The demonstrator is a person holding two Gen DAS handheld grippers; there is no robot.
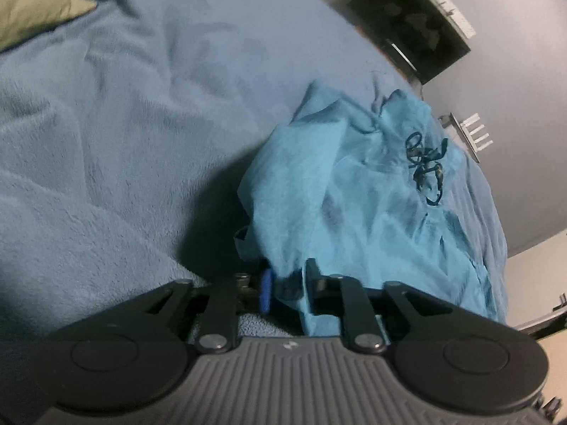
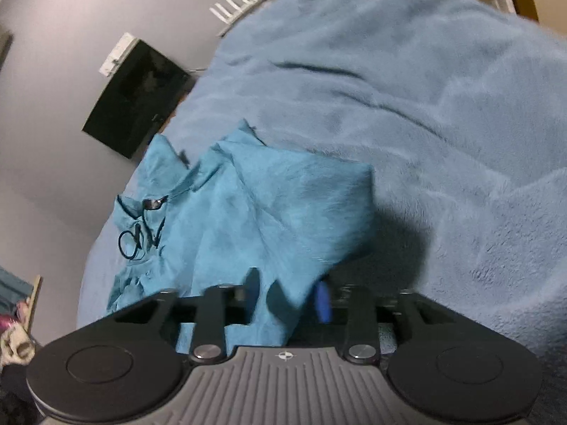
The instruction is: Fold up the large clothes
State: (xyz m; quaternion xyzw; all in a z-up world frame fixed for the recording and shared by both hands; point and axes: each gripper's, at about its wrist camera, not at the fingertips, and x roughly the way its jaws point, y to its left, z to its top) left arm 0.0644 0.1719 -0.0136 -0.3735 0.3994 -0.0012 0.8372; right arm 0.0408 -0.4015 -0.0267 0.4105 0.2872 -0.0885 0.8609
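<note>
Left wrist view shows the left gripper (image 1: pixel 288 285) low over the bed, pointing downward toward the mattress, with a fold of the teal garment (image 1: pixel 361 194) hanging between its fingers (image 1: pixel 312 279). The cloth is drawn up into the gap and lifted off the blanket (image 1: pixel 124 124), so the gripper appears clenched on that fold, though blur leaves the contact at the pads uncertain. A dark shadow lies on the blanket just left of the raised edge.

From there the garment spreads up and to the right in loose creases, a black scribbled print (image 1: pixel 425 163) near its far end. Its right side runs close to the bed's edge, beyond which the grey wall and a black box (image 1: pixel 411 24) stand. To the left, the blanket stretches wide and bare up to an olive pillow (image 1: pixel 35 7) in the corner.

Right wrist view shows the right gripper (image 2: pixel 288 294), also tilted downward, with another part of the teal garment (image 2: pixel 248 212) caught up between its jaws, seemingly grasped. The garment's raised right edge stands up sharply, casting a shadow beside it. Its left side, bearing the black print (image 2: pixel 140 226), lies near the bed's left edge by the wall and the black box (image 2: pixel 138 95). Open blanket (image 2: pixel 425 106) fills the right and far side.
</note>
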